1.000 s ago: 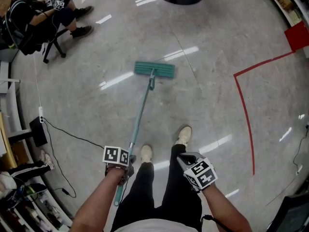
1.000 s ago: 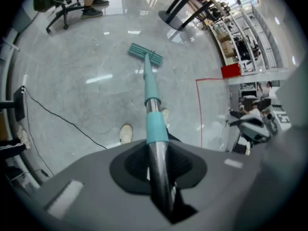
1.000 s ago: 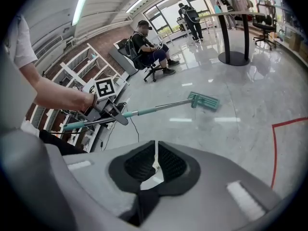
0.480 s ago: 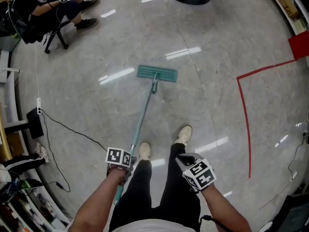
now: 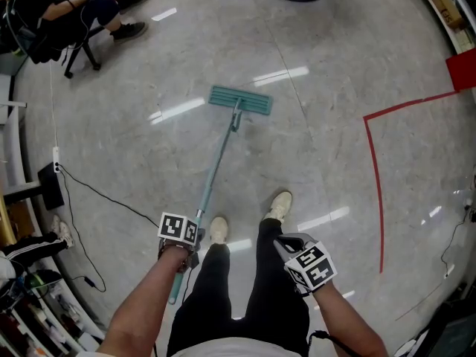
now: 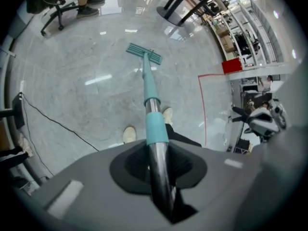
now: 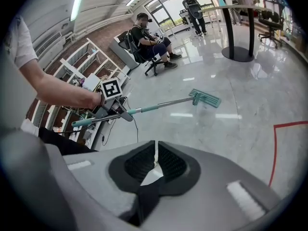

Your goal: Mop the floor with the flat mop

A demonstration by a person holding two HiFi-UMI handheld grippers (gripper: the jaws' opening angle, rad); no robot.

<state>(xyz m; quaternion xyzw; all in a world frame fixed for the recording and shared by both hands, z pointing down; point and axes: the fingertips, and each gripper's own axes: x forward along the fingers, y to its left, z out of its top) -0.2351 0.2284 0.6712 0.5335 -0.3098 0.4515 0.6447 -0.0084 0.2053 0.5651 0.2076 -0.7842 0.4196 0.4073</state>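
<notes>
**My grey left gripper (image 5: 192, 253) has a solid clamp going**

Its jaws are squeezed tight on the silver-and-teal metal pole (image 5: 216, 171) of the flat mop, near the upper end. The pole slants away to the teal rectangular mop head (image 5: 239, 100), which lies flat on the glossy grey marble floor (image 5: 327, 125) ahead of my white shoes (image 5: 279, 207). My grey right gripper (image 5: 291, 242) hangs by my right leg, jaws pressed together on nothing. A red tape line (image 5: 379, 192) runs off to the right.

Your flat mop (image 5: 239, 100) rests on the floor (image 5: 335, 125) ahead of your shoes (image 5: 280, 205); a seated person (image 5: 52, 17) is far left.
</notes>
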